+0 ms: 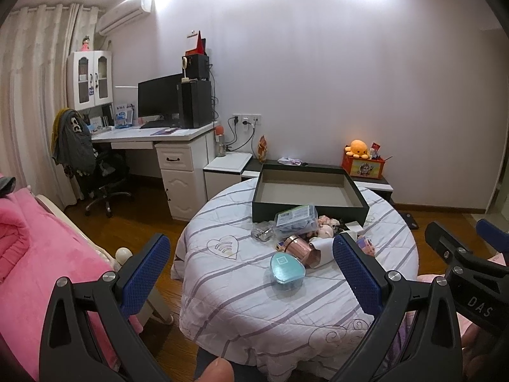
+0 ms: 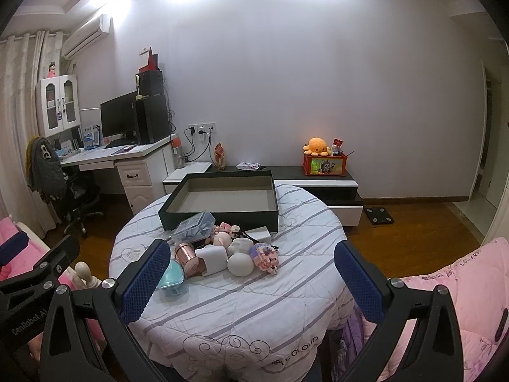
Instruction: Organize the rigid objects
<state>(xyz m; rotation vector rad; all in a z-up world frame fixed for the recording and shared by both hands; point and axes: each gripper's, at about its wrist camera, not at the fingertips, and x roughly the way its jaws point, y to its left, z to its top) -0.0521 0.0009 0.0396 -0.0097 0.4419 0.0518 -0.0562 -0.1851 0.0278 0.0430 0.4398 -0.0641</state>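
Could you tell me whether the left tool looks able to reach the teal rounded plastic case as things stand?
Probably yes: the left tool is open, and the teal rounded plastic case lies at the pile's near edge with nothing before it.

I count one shallow black cardboard box (image 2: 219, 219), one copper metal cup (image 2: 187, 259), one teal rounded plastic case (image 2: 173, 281), one clear plastic packet (image 2: 195, 224), two white round figures (image 2: 240, 264).
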